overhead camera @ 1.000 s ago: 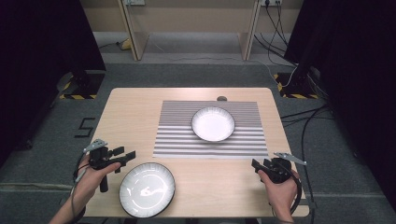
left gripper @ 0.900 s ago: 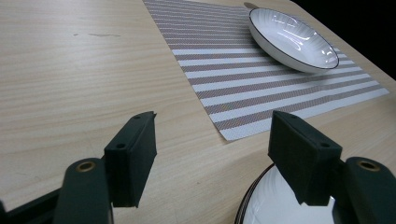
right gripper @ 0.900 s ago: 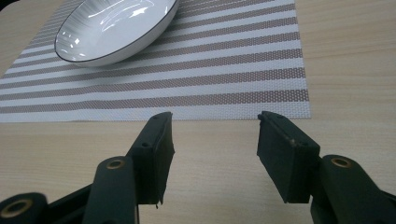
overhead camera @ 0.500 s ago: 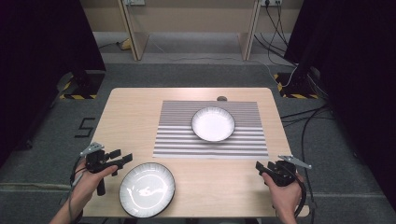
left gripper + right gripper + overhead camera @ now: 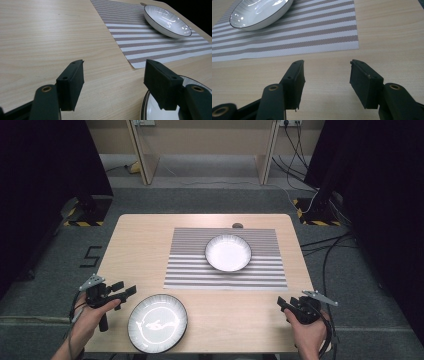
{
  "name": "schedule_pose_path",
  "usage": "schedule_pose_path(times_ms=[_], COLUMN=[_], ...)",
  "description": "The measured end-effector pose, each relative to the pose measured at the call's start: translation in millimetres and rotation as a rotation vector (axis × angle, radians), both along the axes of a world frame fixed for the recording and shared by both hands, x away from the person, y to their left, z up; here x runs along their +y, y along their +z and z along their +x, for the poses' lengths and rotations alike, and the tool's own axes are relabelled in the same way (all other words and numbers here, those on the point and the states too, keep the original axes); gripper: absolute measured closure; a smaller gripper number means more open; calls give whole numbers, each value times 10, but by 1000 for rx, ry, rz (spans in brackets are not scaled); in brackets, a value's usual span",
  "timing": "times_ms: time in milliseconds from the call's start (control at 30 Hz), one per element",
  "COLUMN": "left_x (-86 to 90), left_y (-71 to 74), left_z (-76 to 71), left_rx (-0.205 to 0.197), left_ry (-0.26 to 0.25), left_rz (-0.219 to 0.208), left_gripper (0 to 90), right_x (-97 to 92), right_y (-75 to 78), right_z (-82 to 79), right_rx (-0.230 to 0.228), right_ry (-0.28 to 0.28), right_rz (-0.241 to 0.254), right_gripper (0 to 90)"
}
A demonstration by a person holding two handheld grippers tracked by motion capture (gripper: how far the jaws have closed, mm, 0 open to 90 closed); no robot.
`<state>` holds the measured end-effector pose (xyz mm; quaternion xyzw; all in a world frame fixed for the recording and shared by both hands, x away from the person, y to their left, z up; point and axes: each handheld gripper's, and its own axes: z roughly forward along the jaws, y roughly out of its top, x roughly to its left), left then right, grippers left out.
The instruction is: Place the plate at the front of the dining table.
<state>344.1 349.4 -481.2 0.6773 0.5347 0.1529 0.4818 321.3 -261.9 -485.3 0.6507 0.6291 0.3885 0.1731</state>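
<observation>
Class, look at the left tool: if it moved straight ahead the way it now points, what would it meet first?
Probably the rim of the black-rimmed plate near the table's front edge: the left tool, open, points toward it, and in the left gripper view the plate lies just past one jaw. Depth is unclear; it might pass above it.

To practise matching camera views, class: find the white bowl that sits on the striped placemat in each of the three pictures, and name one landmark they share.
High view: the white bowl sits right of centre on the striped placemat.
Left gripper view: the bowl is at the top right.
Right gripper view: the bowl is at the top left.
Shared landmark: the striped placemat under it.
</observation>
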Motion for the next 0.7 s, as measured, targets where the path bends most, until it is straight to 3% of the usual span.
schedule_pose_path(times_ms=[500,700], left_x=[74,-72], left_y=[-74,43], left_z=[-79,-27], left_rx=[7,-11], left_ry=[20,-37], left_rz=[-20,-46], left_gripper=[315,321], right_x=[-102,26], right_y=[-62,17], right_z=[-115,-62], right_rx=[2,-15], right_ry=[-28,10], right_rz=[1,16], right_gripper=[453,453])
